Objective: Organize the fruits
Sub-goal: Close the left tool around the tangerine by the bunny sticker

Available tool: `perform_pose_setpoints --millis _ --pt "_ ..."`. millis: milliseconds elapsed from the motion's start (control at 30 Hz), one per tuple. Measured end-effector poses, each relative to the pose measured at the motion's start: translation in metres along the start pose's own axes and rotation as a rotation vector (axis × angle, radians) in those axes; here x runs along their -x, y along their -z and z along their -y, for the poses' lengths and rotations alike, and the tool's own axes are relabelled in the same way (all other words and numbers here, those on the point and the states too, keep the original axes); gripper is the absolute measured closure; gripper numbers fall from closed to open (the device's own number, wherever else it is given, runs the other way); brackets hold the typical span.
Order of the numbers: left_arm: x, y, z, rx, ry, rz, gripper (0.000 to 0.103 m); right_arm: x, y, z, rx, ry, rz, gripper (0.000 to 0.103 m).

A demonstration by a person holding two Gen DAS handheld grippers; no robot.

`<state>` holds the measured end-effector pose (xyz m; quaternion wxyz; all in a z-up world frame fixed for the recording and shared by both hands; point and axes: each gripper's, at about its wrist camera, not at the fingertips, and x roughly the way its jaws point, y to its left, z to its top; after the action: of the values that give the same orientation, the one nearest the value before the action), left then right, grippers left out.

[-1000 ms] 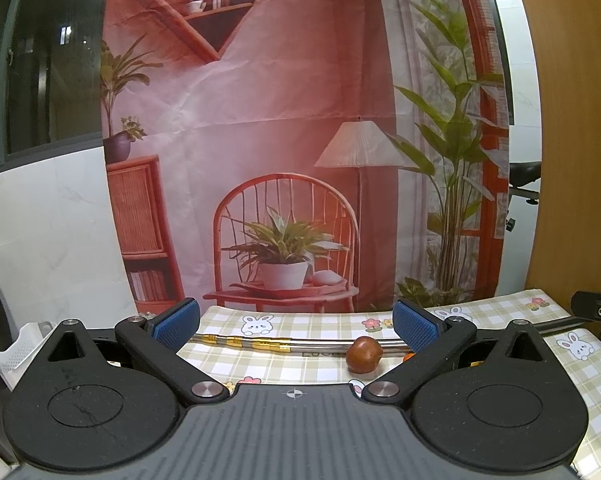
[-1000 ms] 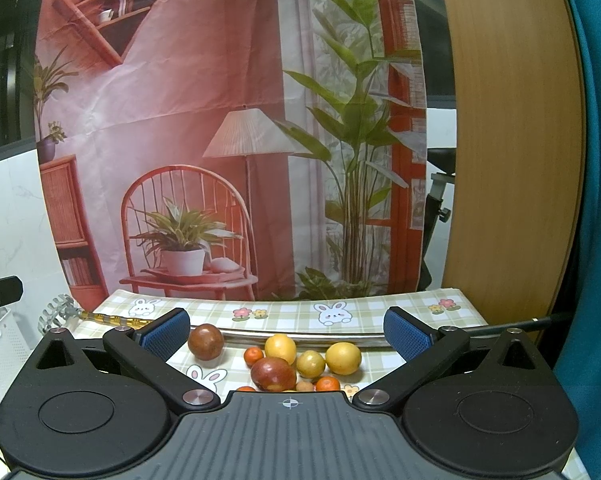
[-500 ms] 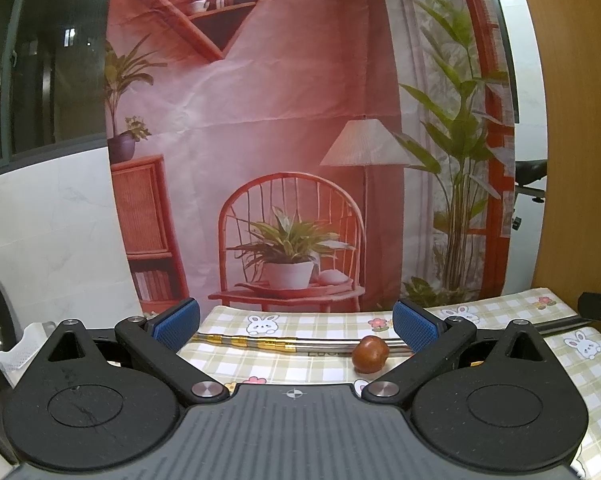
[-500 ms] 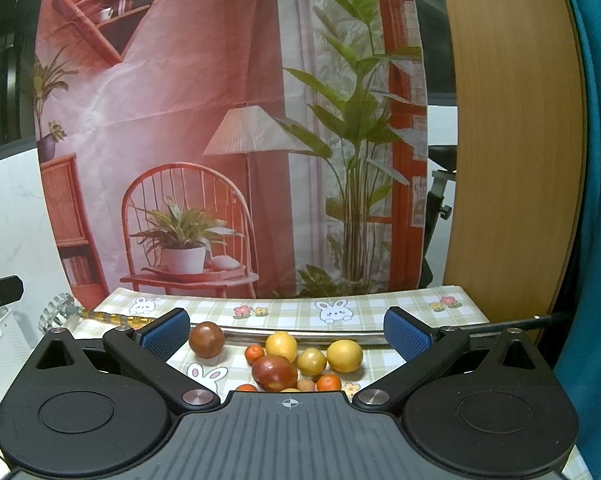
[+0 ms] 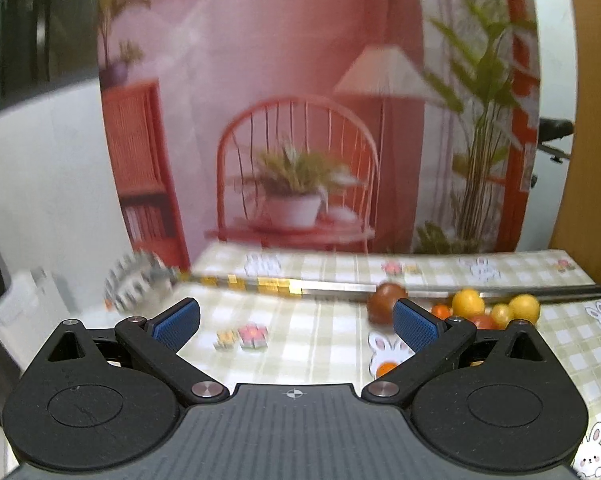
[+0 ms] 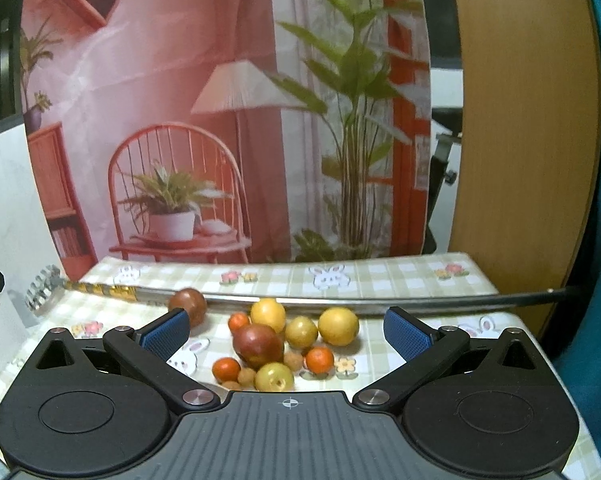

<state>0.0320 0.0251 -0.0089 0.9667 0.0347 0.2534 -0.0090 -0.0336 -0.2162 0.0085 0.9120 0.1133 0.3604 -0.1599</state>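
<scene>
Several fruits lie in a loose pile on the checked tablecloth (image 6: 400, 276). In the right wrist view a dark red fruit (image 6: 257, 345) sits in the middle, with two yellow ones (image 6: 337, 325) (image 6: 267, 314), small orange ones (image 6: 319, 359) and a yellow-green one (image 6: 274, 377) around it. A brown-red fruit (image 6: 188, 304) lies apart at the left. My right gripper (image 6: 286, 330) is open, just short of the pile. My left gripper (image 5: 296, 322) is open over bare cloth; the brown-red fruit (image 5: 385, 300) shows past its right finger, the pile (image 5: 496, 308) further right.
A long metal rod (image 6: 340, 302) with a gold-patterned section (image 5: 256, 283) lies across the table behind the fruit. A printed backdrop (image 6: 220, 120) hangs at the table's far edge. A white basket (image 6: 0, 320) stands off the left edge, a wooden panel (image 6: 520, 140) at the right.
Both views have tipped downward and nearer, so more tablecloth and fruit show. The left wrist view is motion-blurred and has swung so the pile is now in sight. Both grippers stay open.
</scene>
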Motion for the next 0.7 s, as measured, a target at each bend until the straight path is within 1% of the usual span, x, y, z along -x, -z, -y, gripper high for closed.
perform_pose_setpoints --millis 100,267,367,467,600,667,700 --pt "-0.03 0.01 -0.008 0.029 0.016 -0.046 0.0 -0.02 0.007 0.009 -0.018 -0.002 -0.024 0.0" --pt "-0.075 0.025 -0.005 0.012 0.026 -0.147 0.0 -0.051 0.016 0.018 -0.037 -0.021 -0.054 0.0" --pt "-0.099 0.032 -0.001 0.003 0.032 -0.189 0.0 -0.067 0.021 0.017 -0.02 -0.004 -0.066 0.0" --pt "-0.121 0.038 0.006 -0.01 0.058 -0.228 0.0 -0.083 0.022 0.02 -0.026 0.004 -0.083 0.0" --pt "-0.144 0.045 0.018 -0.027 0.115 -0.267 0.0 -0.103 0.025 0.026 -0.034 0.001 -0.114 0.0" --pt "-0.153 0.05 0.028 -0.05 0.123 -0.279 0.003 -0.111 0.026 0.027 -0.032 0.001 -0.119 0.0" --pt "-0.159 0.052 0.032 -0.06 0.136 -0.294 0.008 -0.115 0.027 0.028 -0.033 0.002 -0.12 0.0"
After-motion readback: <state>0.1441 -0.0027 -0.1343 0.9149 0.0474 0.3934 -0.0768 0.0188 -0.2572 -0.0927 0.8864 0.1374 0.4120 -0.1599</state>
